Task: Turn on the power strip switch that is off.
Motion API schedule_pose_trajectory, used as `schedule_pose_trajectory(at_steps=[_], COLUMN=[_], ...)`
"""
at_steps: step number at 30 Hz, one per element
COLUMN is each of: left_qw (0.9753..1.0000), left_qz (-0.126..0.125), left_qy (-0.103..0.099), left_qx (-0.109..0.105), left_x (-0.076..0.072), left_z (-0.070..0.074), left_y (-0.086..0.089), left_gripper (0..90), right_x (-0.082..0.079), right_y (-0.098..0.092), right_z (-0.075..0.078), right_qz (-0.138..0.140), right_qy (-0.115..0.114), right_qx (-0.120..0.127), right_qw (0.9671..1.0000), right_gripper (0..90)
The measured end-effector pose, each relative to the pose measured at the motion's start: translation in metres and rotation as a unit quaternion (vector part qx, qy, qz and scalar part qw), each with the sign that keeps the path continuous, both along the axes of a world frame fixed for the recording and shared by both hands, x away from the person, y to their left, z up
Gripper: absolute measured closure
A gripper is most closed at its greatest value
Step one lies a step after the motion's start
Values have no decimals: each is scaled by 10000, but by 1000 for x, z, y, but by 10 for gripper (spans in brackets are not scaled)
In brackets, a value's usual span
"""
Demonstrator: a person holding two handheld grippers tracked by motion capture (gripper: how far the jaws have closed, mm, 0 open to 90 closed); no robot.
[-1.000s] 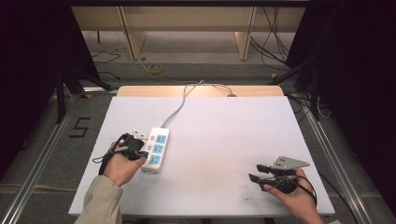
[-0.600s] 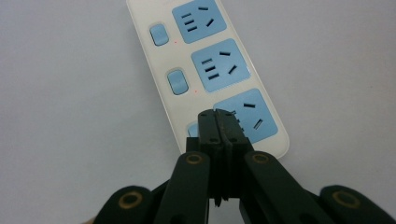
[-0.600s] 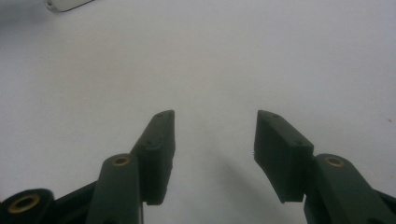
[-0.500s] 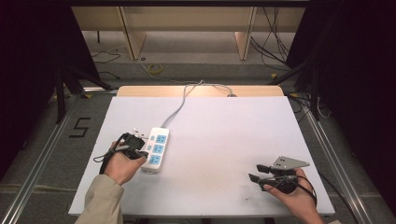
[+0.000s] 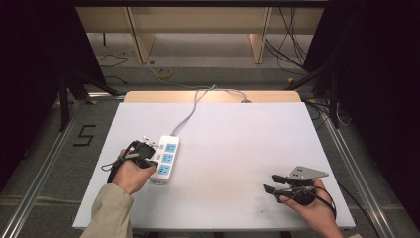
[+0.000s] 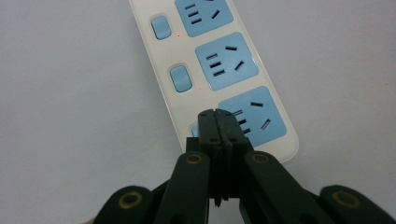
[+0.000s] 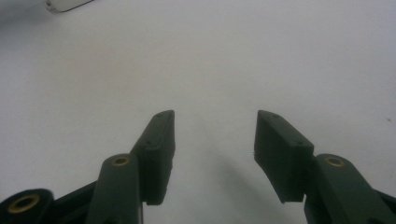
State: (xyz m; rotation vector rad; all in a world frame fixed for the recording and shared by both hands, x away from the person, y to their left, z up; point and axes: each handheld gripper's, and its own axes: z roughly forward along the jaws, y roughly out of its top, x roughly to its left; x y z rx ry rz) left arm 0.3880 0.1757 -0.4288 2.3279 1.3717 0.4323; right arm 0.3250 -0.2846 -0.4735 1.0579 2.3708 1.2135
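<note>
I have the white table (image 5: 237, 148) spread across the middle of the high view, and everything I am working with sits on its near half. The largest thing on it is the power strip (image 5: 165, 158), lying at about nine o'clock from the table's centre, its long side running roughly from six to twelve, with its grey cord (image 5: 190, 111) leaving the far end and heading off toward twelve o'clock over the table's back edge. It carries three blue sockets (image 6: 226, 61) in a row, and beside them small blue switches (image 6: 180, 78). My left claw (image 6: 218, 114) is pressed together, jaws meeting with nothing between them, and its tip lies over the near end of the strip, right at the switch next to the nearest socket; I cannot tell whether it actually touches that switch. In the high view this claw comes at the strip from its eight o'clock side. My right claw (image 7: 215, 126) sits well apart at about five o'clock on the table, jaws spread wide over bare white surface, holding nothing.
</note>
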Motion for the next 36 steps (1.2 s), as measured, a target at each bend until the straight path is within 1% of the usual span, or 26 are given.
schedule_pose_trajectory(at_steps=[6,14,23,36], left_qw=[9999,9997,9995,9995], left_qz=[75,102,152,135], left_qy=[68,127,187,229], left_qx=[75,170,179,192], left_x=[3,6,7,9], left_z=[-2,-4,-6,-7], left_y=[-1,-2,-2,-2], left_gripper=[897,897,897,896], right_x=[0,0,0,0], right_y=[0,0,0,-1], right_z=[0,0,0,2], right_qz=[-6,-13,-27,-103], right_qy=[5,1,-14,-23], right_qx=[14,1,8,144], right_qw=[10000,10000,10000,9998], right_gripper=[489,488,480,417])
